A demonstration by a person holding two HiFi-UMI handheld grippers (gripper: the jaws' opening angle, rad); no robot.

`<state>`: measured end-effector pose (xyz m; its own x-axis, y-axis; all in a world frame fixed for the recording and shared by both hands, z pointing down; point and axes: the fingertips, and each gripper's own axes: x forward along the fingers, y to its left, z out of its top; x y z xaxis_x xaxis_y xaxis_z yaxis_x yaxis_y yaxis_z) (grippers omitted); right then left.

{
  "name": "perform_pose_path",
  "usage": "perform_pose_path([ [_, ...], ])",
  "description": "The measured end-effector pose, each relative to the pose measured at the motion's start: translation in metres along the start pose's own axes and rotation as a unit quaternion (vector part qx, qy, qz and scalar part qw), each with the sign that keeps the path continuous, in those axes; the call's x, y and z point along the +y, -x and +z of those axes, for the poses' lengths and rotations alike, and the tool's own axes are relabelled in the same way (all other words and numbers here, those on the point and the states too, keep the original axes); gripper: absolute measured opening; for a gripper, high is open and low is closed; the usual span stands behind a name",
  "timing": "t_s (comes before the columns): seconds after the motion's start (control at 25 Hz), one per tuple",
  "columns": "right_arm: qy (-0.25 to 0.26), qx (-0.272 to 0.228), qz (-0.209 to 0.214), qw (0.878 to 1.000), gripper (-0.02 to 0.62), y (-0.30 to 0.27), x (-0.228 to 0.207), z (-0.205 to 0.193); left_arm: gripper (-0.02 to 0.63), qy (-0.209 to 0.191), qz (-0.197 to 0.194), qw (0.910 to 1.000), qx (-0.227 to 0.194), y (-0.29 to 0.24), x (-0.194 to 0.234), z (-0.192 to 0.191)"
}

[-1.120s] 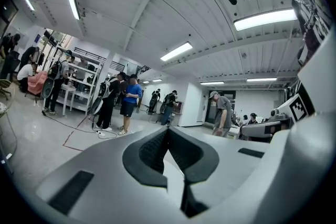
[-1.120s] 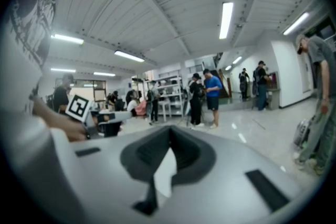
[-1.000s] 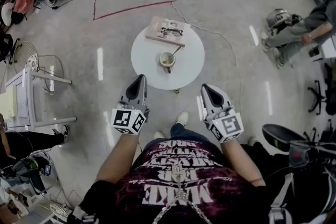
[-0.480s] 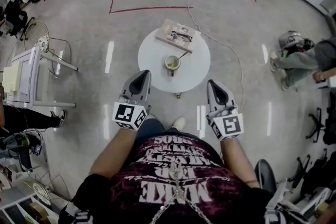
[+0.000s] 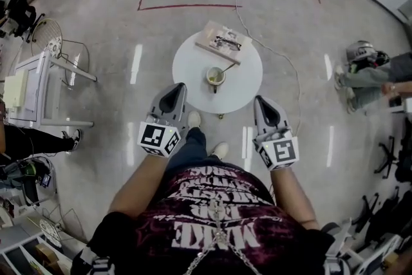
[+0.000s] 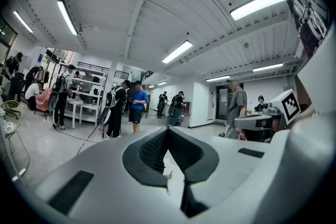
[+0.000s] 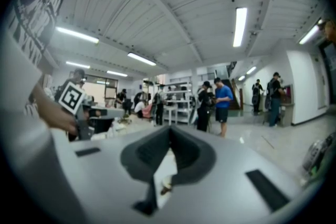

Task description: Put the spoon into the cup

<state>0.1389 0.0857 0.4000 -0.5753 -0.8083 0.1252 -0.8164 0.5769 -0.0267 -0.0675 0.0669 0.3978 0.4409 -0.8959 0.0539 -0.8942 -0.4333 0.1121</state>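
Note:
A pale cup (image 5: 215, 77) stands near the middle of a small round white table (image 5: 187, 84). A spoon (image 5: 226, 67) leans in the cup, its handle pointing up and to the right. My left gripper (image 5: 172, 94) is shut and empty, its tip over the table's near left edge in the head view. Level with it, my right gripper (image 5: 264, 106) hangs off the table's near right edge, shut and empty too. In the left gripper view the left gripper (image 6: 168, 131) has its pads together at the tip. The right gripper (image 7: 169, 131) looks the same in its own view.
A book with glasses printed on it (image 5: 223, 42) lies at the table's far side. A white frame stand (image 5: 38, 87) is on the floor at left. A cable (image 5: 283, 64) runs past the table. Seated people (image 5: 373, 77) are at right, and others stand far off.
The person has stepped forward, one shoe now under the table's near edge. The table has shifted slightly right in view. Both grippers stay shut and side by side.

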Motion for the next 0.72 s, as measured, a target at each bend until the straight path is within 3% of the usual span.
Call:
perform_pose_path([
  [0.24,0.014,0.009,0.01,1.0,0.029,-0.028,0.0,-0.001,0.029,-0.003,-0.025,0.9997,-0.005,-0.038,0.006,0.005],
  [0.48,-0.018,0.012,-0.029,0.999,0.029,-0.053,-0.013,-0.005,0.029,0.011,-0.04,0.9991,0.008,-0.06,0.016,-0.007],
  [0.72,-0.021,0.032,-0.032,0.999,0.029,-0.079,-0.024,-0.011,0.029,0.023,-0.049,0.9982,0.025,-0.083,0.035,-0.019],
])
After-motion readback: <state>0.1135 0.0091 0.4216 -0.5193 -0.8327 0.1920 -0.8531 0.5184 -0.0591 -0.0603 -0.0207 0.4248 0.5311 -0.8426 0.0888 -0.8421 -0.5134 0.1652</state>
